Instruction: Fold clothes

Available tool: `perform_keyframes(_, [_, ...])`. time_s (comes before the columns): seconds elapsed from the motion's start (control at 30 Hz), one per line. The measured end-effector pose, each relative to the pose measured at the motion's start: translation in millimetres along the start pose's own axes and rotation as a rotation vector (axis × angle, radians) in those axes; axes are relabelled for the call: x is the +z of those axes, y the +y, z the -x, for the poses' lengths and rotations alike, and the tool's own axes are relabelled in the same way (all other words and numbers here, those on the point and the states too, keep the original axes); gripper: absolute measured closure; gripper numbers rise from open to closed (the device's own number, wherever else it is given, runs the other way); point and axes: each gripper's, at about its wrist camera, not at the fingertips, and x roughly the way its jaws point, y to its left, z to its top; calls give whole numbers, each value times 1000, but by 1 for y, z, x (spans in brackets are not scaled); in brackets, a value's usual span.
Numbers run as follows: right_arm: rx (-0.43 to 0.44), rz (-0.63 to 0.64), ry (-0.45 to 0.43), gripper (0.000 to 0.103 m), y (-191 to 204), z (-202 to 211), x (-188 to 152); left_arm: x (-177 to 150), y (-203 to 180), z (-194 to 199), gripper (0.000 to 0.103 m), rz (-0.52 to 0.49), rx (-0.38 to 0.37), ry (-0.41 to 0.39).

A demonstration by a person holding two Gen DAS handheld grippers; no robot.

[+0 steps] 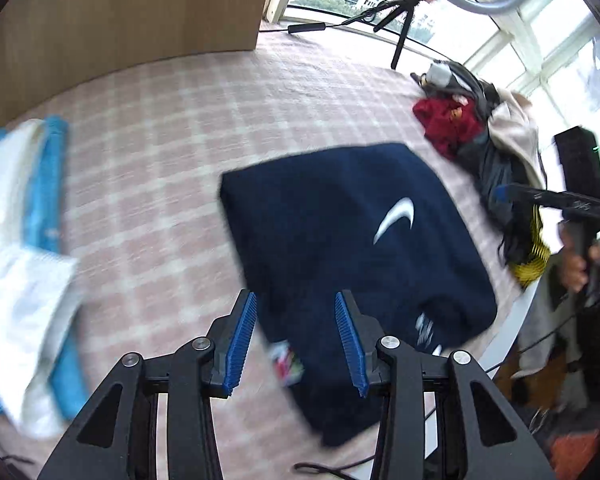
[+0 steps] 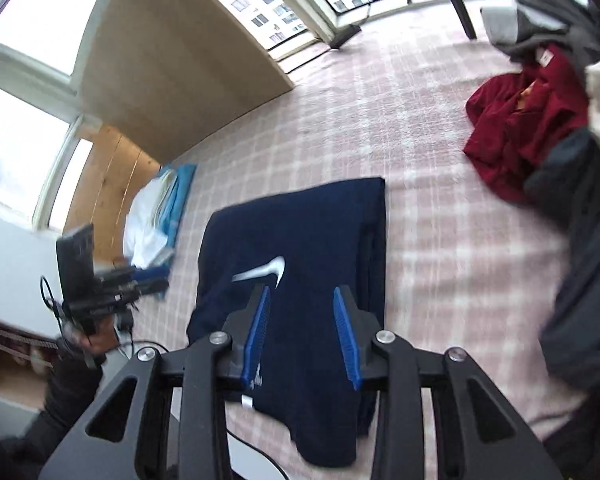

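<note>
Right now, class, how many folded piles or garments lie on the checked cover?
2: the navy garment at centre, the white-and-blue stack by the headboard. The unfolded heap may hide more.

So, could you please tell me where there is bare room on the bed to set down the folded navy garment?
The checked cover lies bare between the navy garment and the wooden headboard, and between the garment and the white-and-blue stack. It is crowded by the clothes pile to the right.

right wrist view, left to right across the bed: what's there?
Left gripper → white and blue folded stack → navy garment → red garment → dark clothes pile.
</note>
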Motion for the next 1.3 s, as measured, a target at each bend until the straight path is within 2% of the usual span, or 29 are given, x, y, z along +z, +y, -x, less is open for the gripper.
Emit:
perform_keyframes(0.13, [-1,-54,43,70,-23,-26,26,7,-5,-26,65,-19,34,63])
perform_keyframes(0.23, [3,-58,80,70,-29,-19,4,-10,-1,-24,64,-17,41,94])
perform_keyframes(0.4, [13,-76,138,69,-38,-12,-33,-68,-5,-17,64,16,24,195])
perform_keyframes(0.47, [20,-94,158,66,-42,-13,-48,-89,-13,-12,63,16,10,217])
perform_keyframes(0.5, [23,-104,167,61,-45,-13,-55,-99,-16,-10,63,16,0,228])
perform_keyframes(0.57, [30,-123,187,59,-49,-14,-70,-113,-21,-11,63,26,-19,240])
perform_keyframes(0.7, [42,-157,224,59,-57,-16,-98,-122,-23,-23,63,66,-48,262])
perform_keyframes(0.77, [41,-151,233,59,-55,-20,-100,-121,-26,-26,65,70,-45,257])
perform_keyframes(0.97, [59,-122,262,59,-48,-29,-103,-119,-32,-21,67,58,-64,234])
perform_keyframes(1.1, [68,-120,285,59,-44,-35,-103,-117,-41,-25,71,14,-42,253])
perform_keyframes(1.3, [112,-122,300,59,-36,-37,-96,-114,-41,-33,68,15,-56,280])
